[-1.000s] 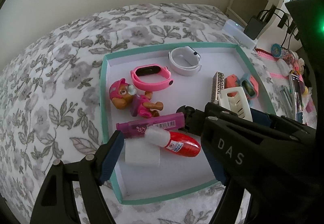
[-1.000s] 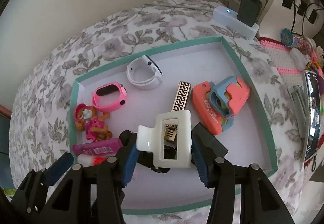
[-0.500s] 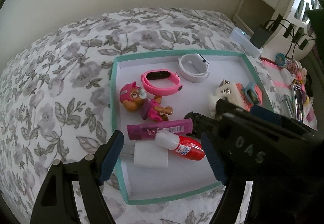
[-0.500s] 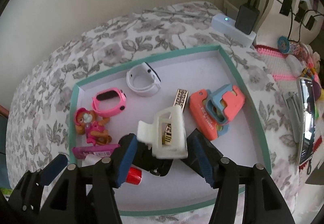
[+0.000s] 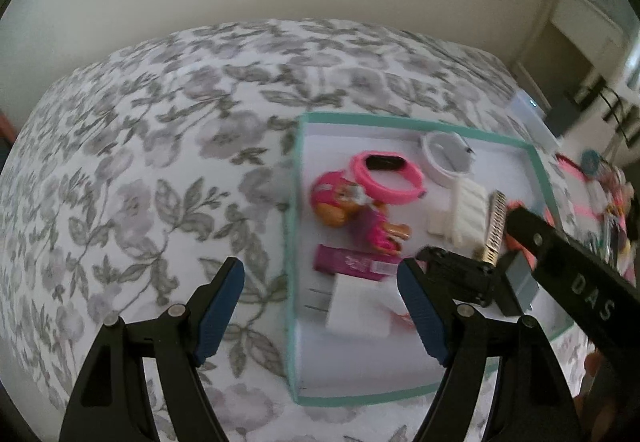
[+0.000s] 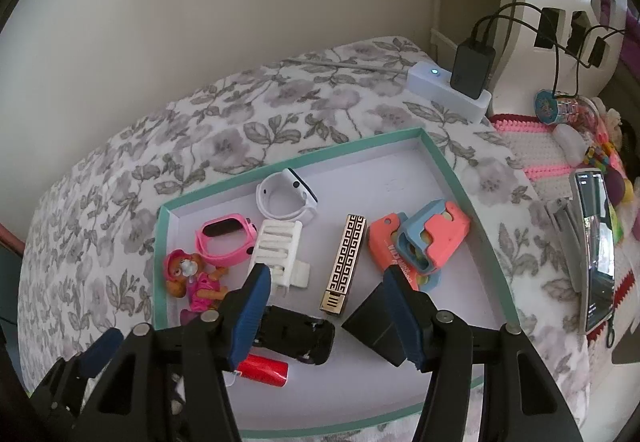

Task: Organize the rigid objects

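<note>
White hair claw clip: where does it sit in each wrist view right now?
Left wrist: white hair claw clip lies right of centre in the tray, beside the gold-patterned bar.
Right wrist: clip lies left of centre, just beyond the right tongs' left finger.
Shared landmark: pink watch, left of the clip.

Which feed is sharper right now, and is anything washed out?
Right wrist view is sharp: the gold patterned bar reads clearly, though the window area top right is bright. Left wrist view is motion-smeared and dimmer; the white charger block looks soft.
</note>
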A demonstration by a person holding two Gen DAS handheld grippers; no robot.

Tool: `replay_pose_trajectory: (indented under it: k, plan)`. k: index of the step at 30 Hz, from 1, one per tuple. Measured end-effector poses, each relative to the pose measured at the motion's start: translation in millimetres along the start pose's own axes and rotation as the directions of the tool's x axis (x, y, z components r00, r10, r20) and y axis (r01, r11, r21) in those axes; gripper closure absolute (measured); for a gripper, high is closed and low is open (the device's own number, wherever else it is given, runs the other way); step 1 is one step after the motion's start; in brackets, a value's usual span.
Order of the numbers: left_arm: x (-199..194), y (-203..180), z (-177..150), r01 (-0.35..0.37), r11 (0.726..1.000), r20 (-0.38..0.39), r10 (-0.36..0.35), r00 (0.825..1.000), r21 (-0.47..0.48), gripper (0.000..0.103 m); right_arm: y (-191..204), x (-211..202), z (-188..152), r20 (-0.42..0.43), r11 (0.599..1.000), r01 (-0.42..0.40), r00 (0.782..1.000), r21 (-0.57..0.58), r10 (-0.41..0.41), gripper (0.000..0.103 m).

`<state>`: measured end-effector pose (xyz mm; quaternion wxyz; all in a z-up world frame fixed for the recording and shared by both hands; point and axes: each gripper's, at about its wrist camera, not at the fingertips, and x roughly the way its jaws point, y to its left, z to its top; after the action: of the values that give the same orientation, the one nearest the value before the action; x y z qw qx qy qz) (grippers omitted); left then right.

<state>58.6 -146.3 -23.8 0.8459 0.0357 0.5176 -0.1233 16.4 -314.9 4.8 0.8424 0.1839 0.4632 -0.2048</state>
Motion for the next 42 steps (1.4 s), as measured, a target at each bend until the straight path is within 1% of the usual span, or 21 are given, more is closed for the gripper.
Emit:
replay_pose_trajectory:
  k: [5, 6, 7, 8, 10, 11, 13, 18, 21, 27, 30, 42]
  plan:
    - [-2, 23, 3, -0.085, 0.992, 0.022, 0.088, 0.996, -0.089, 0.023, 4, 5, -3, -0.020, 1.000, 0.005, 1.000, -0.020, -0.006, 0.040]
    - [-2, 29, 4, -0.100, 0.989, 0.024, 0.103, 0.994, -0.113, 0.020, 5, 7, -4, -0.027, 1.000, 0.006, 1.000, -0.026, -0.006, 0.038]
    - [-2, 33, 4, -0.109, 0.986, 0.024, 0.113, 0.993, -0.124, 0.011, 7, 9, -5, -0.036, 0.999, 0.004, 0.999, -0.035, -0.006, 0.034]
    - [-1, 39, 4, -0.124, 0.983, 0.025, 0.128, 0.991, -0.139, 0.008, 9, 10, -6, -0.043, 0.999, 0.003, 0.999, -0.043, -0.005, 0.032]
    - [0, 49, 5, -0.147, 0.975, 0.024, 0.153, 0.988, -0.164, 0.008, 13, 13, -9, -0.054, 0.998, 0.004, 0.998, -0.061, -0.007, 0.030]
    - [0, 54, 4, -0.153, 0.972, 0.022, 0.159, 0.987, -0.176, 0.008, 15, 14, -10, -0.058, 0.997, 0.006, 0.998, -0.071, -0.010, 0.029]
    - [1, 63, 3, -0.152, 0.967, 0.017, 0.159, 0.987, -0.204, 0.008, 18, 16, -12, -0.062, 0.996, 0.009, 0.998, -0.091, -0.014, 0.020]
    - [4, 77, 1, -0.163, 0.958, 0.010, 0.170, 0.985, -0.236, 0.008, 25, 17, -16, -0.061, 0.993, 0.008, 0.998, -0.121, -0.015, 0.013]
    - [5, 82, -3, -0.165, 0.955, 0.000, 0.170, 0.985, -0.245, 0.008, 28, 17, -18, -0.060, 0.991, 0.005, 0.998, -0.131, -0.013, 0.001]
    - [0, 88, -7, -0.169, 0.958, 0.007, 0.175, 0.985, -0.230, 0.008, 36, 11, -24, -0.047, 0.987, 0.005, 0.999, -0.158, -0.012, 0.000]
    - [-4, 89, -9, -0.155, 0.962, 0.012, 0.162, 0.987, -0.225, 0.008, 39, 7, -28, -0.039, 0.985, 0.002, 0.999, -0.170, -0.009, 0.000]
    - [-26, 85, -23, -0.148, 0.977, 0.007, 0.151, 0.989, -0.153, 0.008, 43, -8, -44, -0.040, 0.982, -0.011, 0.999, -0.190, 0.003, 0.000]
